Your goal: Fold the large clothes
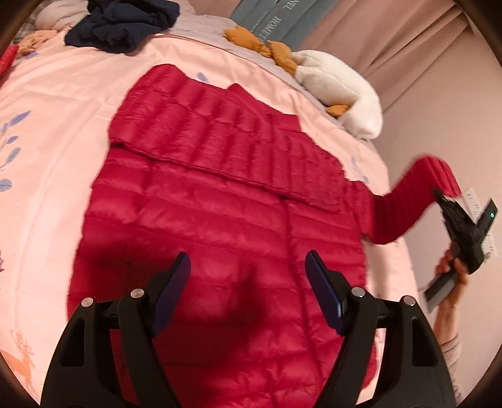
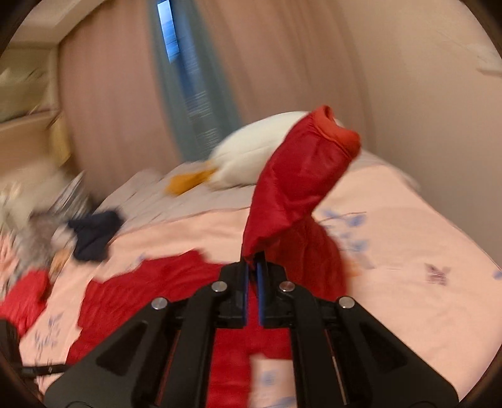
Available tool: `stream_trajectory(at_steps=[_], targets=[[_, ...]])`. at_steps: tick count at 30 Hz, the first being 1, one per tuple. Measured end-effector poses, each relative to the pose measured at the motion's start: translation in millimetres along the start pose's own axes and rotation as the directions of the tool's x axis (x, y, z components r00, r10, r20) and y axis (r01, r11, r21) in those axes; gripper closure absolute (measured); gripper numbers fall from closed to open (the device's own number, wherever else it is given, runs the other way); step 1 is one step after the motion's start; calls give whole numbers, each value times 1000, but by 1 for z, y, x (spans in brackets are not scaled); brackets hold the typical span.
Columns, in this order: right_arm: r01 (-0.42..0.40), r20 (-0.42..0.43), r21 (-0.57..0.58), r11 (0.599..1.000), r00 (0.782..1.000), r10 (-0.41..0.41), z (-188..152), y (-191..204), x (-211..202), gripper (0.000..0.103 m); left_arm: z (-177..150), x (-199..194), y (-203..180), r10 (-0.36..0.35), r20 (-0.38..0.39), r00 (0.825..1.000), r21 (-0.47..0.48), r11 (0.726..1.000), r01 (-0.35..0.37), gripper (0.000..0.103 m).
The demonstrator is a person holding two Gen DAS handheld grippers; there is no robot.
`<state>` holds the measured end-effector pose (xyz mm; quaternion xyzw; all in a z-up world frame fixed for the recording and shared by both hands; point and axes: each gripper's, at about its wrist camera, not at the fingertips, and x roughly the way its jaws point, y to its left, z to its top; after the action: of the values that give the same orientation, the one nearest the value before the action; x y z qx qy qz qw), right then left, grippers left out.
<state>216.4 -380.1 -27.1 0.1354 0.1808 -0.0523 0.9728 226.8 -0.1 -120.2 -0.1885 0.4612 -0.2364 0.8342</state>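
Note:
A red quilted down jacket (image 1: 219, 201) lies spread flat on the pink bed cover (image 1: 78, 103). One sleeve is folded across its upper part. My left gripper (image 1: 248, 266) is open and empty, hovering just above the jacket's lower body. My right gripper (image 2: 253, 266) is shut on the other red sleeve (image 2: 298, 175) and holds it lifted off the bed, cuff up. In the left wrist view the right gripper (image 1: 439, 194) is off the bed's right edge with the sleeve (image 1: 408, 204) stretched out to it.
A dark navy garment (image 1: 122, 25) is bunched at the far end of the bed. A white plush goose (image 1: 342, 88) with orange feet lies at the far right corner. Curtains (image 2: 125, 94) and a wall stand beyond the bed.

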Motion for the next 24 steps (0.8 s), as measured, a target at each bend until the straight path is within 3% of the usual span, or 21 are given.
stream_trajectory(at_steps=[4, 9, 11, 12, 14, 17, 22, 24], targets=[[-62, -76, -154, 986, 996, 50, -31, 74, 26, 99, 5, -3, 0, -71, 3, 997, -25, 997, 71, 27], [-117, -187, -293, 949, 980, 63, -87, 136, 64, 94, 15, 4, 12, -126, -3, 992, -89, 988, 125, 27], [-149, -273, -334, 931, 960, 56, -114, 153, 81, 78, 20, 12, 18, -155, -17, 988, -126, 980, 151, 27], [-150, -307, -356, 922, 951, 37, -124, 158, 87, 65, 22, 18, 20, -165, -23, 986, -140, 977, 160, 27], [-161, -346, -370, 915, 938, 25, -133, 162, 98, 59, 27, 27, 21, -183, -34, 982, -158, 972, 176, 27], [-190, -326, -343, 920, 942, 73, -131, 154, 77, 44, 33, 42, 18, -236, -54, 970, -183, 957, 223, 27], [-201, -251, -301, 932, 960, 125, -119, 134, 33, 39, 47, 68, 9, -301, -47, 952, -217, 934, 285, 27], [-213, -248, -252, 944, 957, 150, -118, 122, 20, 38, 52, 76, 8, -293, -32, 956, -231, 932, 278, 27]])
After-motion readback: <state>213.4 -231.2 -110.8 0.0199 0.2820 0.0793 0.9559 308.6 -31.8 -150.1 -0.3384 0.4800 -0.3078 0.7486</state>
